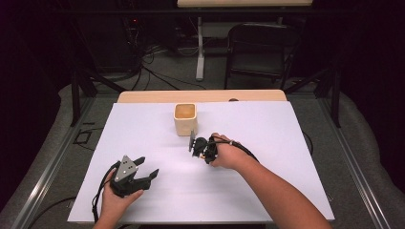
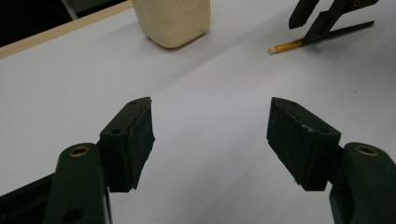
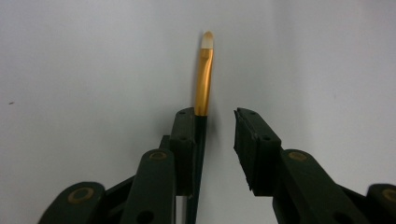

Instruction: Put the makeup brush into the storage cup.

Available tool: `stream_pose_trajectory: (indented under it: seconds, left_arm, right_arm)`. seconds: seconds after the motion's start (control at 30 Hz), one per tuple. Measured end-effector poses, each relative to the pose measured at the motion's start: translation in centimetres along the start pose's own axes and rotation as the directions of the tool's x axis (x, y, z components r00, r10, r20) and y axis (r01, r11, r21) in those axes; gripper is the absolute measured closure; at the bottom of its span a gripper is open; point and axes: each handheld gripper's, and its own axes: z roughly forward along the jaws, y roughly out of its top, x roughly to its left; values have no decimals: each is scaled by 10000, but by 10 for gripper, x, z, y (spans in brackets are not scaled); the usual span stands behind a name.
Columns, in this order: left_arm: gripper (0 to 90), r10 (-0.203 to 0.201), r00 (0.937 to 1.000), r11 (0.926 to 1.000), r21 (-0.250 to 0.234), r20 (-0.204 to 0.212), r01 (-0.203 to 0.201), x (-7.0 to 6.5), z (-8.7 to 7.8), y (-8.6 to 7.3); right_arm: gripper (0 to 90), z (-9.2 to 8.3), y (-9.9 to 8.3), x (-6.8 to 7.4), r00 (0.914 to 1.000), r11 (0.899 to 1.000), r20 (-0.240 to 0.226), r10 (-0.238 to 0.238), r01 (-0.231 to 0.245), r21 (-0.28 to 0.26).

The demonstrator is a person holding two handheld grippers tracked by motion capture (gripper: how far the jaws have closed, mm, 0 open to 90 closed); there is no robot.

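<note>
A square cream cup (image 1: pixel 185 119) stands just beyond the right gripper (image 3: pixel 215 114), nothing between. A slim brush (image 3: pixel 204 79), gold ferrule and pale tip, lies on the white sheet (image 1: pixel 267 143) against one pad, jaws not yet pinching it. Left gripper (image 2: pixel 211 135) rests spread wide, low

A cup (image 1: pixel 185 118) stands on the table (image 1: pixel 267 143), toward its far edge and near the middle. Just before the cup, slightly to its right, the right gripper (image 1: pixel 192 142) sits over the tabletop, with a brush (image 3: pixel 204 84) lying on the surface between its jaws, against one jaw and apart from the other. The left gripper (image 1: pixel 145 171) is well apart, nearer the front edge and to the left. Behind the table, on the floor, stands a chair (image 1: pixel 260 50).
</note>
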Motion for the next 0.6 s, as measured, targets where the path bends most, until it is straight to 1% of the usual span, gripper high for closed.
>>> stream_pose_trajectory:
  seconds: [0.03, 0.07, 0.37, 0.53, 0.6]
  left_arm:
    - [318, 0, 10000, 10000, 21, 2, 0, 0, 0, 0]
    - [318, 4, 10000, 10000, 27, 2, -4, 0, 0, 0]
    - [318, 7, 10000, 10000, 32, 3, -7, 0, 0, 0]
    - [319, -7, 10000, 10000, 0, -8, 7, 0, 0, 0]
    - [318, 3, 10000, 10000, 1, -2, -3, 0, 0, 0]
  right_arm:
    - [686, 0, 0, 0, 10000, 10000, 11, -31, 31, 78]
    - [687, 1, 0, 0, 10000, 10000, 1, -38, 38, 15]
    - [697, 2, 0, 0, 9999, 9998, -26, -116, 116, 135]
    - [704, 3, -2, 0, 9999, 9993, -44, -102, 104, 350]
    - [709, 4, -3, 0, 10000, 9995, -73, -67, 70, 318]
